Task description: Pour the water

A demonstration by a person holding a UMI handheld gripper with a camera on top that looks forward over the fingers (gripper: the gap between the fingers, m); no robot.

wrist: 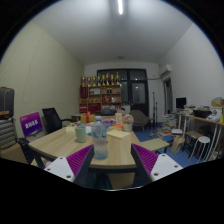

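- Gripper (101, 168) sits well back from the work, its two fingers spread wide with nothing held between the purple pads (68, 163).
- Pouring, as far as I can judge, has not begun: no vessel is lifted or tipped, so the reach, the grasp and the pour itself all look to be ahead.
- Just beyond the fingers, between them, stands a pale translucent cup (100, 148) on the table (125, 150), upright, and whether it has water in it I cannot tell.
- Farther along the table there is a greenish container (81, 131) and a cluster of small items (122, 123), too small to name; which one is the water source I cannot say.
- Table top reads as light wood, smooth and flat, long in shape.
- Cup looks like thin plastic or glass, cylindrical, likely light and easy to knock.
- Behind it all, a shelf (102, 92) lined with bottles against the far wall, dark chairs (52, 118) beside the table, a desk with a monitor (181, 103) off to the side.
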